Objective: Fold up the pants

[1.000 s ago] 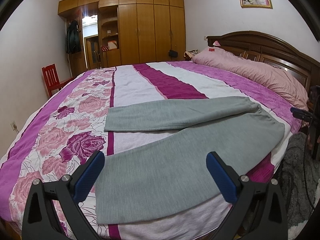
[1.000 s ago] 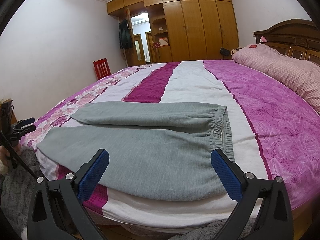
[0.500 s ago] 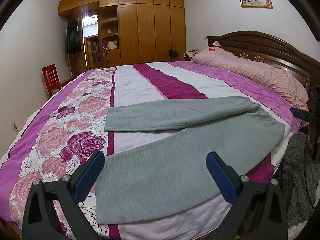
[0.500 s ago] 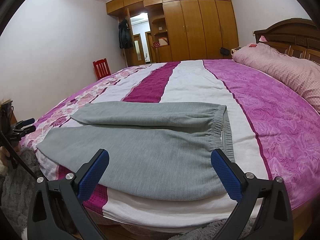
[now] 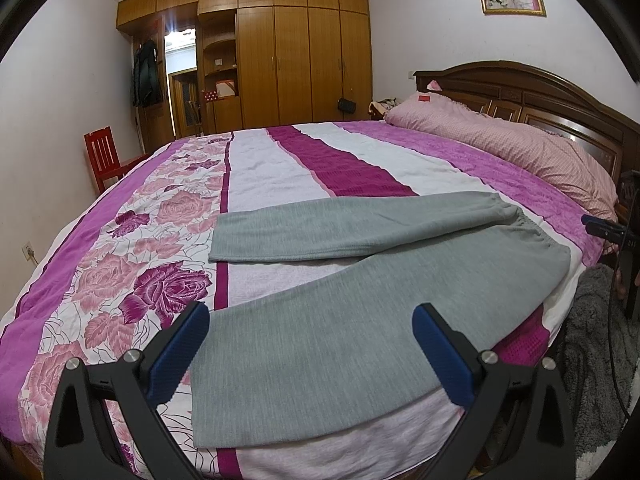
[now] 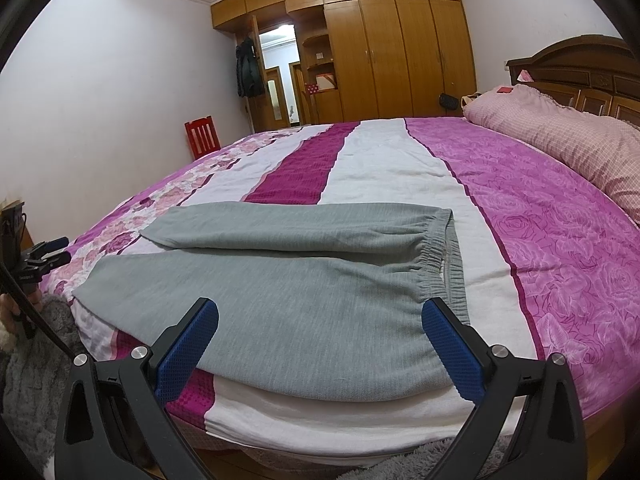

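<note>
Wooden wardrobes (image 5: 304,52) line the far wall of a bedroom, and a bed (image 5: 280,160) with a pink, white and magenta floral cover fills both views. Grey pants (image 5: 320,344) lie flat along the near edge of the bed, legs spread in a narrow V, the elastic waistband (image 6: 438,264) toward the headboard (image 5: 520,92) side and the cuffs toward the foot. The left gripper (image 5: 310,350) hovers at the near edge over the nearer leg's cuff end, jaws spread wide and empty. The right gripper (image 6: 320,344) hovers at the same edge by the waistband, also wide apart, gripping nothing. A pink pillow (image 5: 500,140) rests against the headboard.
</note>
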`<action>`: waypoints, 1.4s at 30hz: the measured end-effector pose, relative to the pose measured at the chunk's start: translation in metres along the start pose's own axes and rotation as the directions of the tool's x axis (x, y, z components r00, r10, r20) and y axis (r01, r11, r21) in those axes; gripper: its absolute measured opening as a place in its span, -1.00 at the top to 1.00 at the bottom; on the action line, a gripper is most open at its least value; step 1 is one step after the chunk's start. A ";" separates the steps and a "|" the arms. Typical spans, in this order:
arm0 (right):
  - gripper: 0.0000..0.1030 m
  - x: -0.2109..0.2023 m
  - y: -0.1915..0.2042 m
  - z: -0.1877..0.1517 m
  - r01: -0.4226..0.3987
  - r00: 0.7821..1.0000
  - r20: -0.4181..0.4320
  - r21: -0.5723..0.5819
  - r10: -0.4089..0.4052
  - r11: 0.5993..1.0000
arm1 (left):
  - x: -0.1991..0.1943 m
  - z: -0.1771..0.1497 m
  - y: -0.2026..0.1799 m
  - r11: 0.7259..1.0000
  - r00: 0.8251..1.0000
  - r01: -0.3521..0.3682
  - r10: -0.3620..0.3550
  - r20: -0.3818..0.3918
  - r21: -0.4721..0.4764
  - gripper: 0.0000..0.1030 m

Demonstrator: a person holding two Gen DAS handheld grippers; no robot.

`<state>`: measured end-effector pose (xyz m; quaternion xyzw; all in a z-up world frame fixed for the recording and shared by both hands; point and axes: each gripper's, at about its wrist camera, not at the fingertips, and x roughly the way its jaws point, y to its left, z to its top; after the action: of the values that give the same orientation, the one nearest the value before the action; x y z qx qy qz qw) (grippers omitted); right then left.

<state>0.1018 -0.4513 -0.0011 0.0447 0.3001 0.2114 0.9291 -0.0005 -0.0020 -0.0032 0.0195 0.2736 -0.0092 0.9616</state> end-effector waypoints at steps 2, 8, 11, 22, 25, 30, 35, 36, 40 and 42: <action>-1.00 -0.001 -0.001 0.000 0.000 1.000 0.003 0.004 0.000 1.000 | 0.001 -0.001 0.001 1.000 1.000 0.002 -0.002 -0.005 -0.001 -1.00; -1.00 0.002 -0.005 0.001 0.040 0.999 -0.007 0.024 -0.040 0.999 | 0.002 -0.002 0.007 1.000 1.000 0.022 -0.022 -0.018 -0.023 -1.00; -1.00 0.001 -0.009 0.003 0.010 1.000 -0.006 0.049 -0.010 0.999 | 0.003 0.001 0.008 0.999 0.999 0.022 -0.022 -0.029 -0.028 -1.00; -1.00 0.008 0.031 0.033 -0.314 0.943 0.059 -0.165 0.327 0.935 | 0.020 0.048 0.006 0.997 0.998 0.064 -0.064 -0.018 0.046 -1.00; -1.00 0.031 0.043 0.051 -0.291 0.953 0.032 -0.179 0.301 0.940 | 0.043 0.070 0.006 0.994 0.994 0.108 -0.107 -0.015 0.036 -1.00; -1.00 0.070 0.046 0.087 -0.403 0.912 0.019 -0.157 0.411 0.902 | 0.089 0.108 0.010 0.975 0.973 0.224 -0.223 -0.051 -0.002 -1.00; -0.99 0.125 0.034 0.127 -0.510 0.859 -0.009 -0.093 0.511 0.855 | 0.149 0.145 0.012 0.970 0.964 0.241 -0.240 -0.115 -0.001 -1.00; -0.99 0.134 0.031 0.134 -0.514 0.857 0.000 -0.083 0.515 0.854 | 0.160 0.149 0.011 0.967 0.960 0.254 -0.253 -0.122 -0.007 -1.00; -0.99 0.182 0.012 0.163 -0.504 0.864 -0.040 -0.040 0.502 0.863 | 0.222 0.170 0.005 0.961 0.947 0.271 -0.254 -0.195 0.062 -1.00; -0.99 0.209 0.006 0.174 -0.459 0.887 -0.100 -0.070 0.452 0.886 | 0.249 0.174 -0.001 0.956 0.940 0.275 -0.245 -0.236 0.102 -1.00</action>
<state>0.3525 -0.3500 0.0292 0.0627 0.3085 0.4387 0.8417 0.3030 -0.0119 0.0136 0.0483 0.3778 -0.1525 0.9120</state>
